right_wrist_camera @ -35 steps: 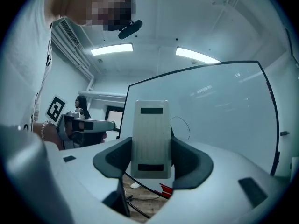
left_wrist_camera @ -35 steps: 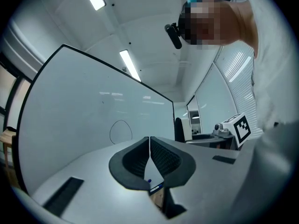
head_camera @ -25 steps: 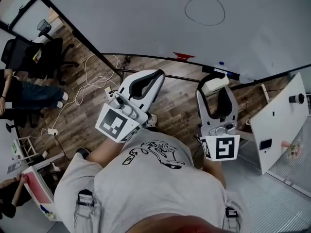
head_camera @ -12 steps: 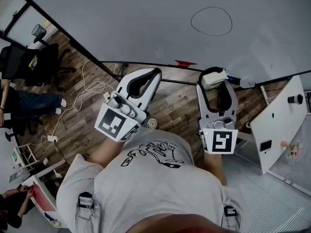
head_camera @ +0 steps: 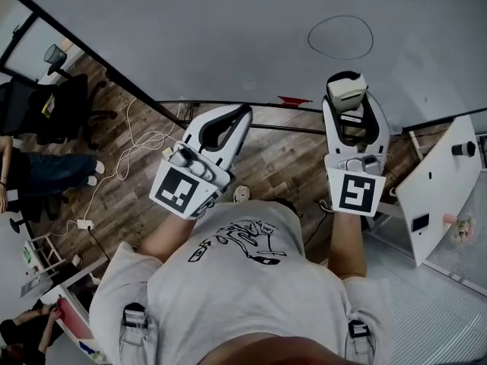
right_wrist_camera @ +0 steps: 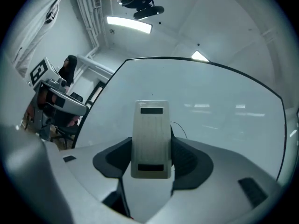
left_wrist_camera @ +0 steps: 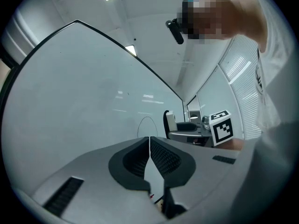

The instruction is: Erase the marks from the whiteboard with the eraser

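A thin oval mark is drawn on the whiteboard; part of its line shows as an oval mark and as a short curve in the gripper views. My right gripper is shut on a pale eraser, held up over the board just below the oval. The eraser fills the space between the jaws in the right gripper view. My left gripper is shut with nothing in it, low by the board's bottom edge; its pads meet.
A tray rail with a red object runs along the board's bottom edge. A white cabinet stands at the right. Office chairs and floor cables lie at the left, where people sit.
My right gripper has risen from the tray rail up onto the board with the eraser, nearer to the oval. The left gripper has barely moved.
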Motion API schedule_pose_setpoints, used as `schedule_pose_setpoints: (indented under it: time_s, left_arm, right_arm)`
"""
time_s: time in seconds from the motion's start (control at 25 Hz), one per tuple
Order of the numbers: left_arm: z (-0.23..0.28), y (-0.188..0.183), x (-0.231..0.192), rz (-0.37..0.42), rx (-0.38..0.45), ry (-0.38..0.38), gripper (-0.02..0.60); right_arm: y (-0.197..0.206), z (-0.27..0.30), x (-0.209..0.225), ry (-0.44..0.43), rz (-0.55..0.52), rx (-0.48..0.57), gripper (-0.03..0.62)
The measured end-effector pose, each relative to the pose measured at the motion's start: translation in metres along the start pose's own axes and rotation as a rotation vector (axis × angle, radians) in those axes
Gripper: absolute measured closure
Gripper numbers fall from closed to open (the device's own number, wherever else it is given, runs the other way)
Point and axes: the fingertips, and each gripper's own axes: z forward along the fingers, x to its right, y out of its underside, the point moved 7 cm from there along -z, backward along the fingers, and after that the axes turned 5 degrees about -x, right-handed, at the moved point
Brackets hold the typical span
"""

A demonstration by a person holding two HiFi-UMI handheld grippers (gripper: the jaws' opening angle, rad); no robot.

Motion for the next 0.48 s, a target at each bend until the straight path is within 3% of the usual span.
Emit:
schedule_pose_setpoints:
  time_s: [0.48]
  left_arm:
    - [-0.004,0.004,-0.003,-0.009,-0.008,0.003,0.555]
  right_arm:
    - [-0.021,0.055,0.047,0.102,-0.154,-0.016,0.336]
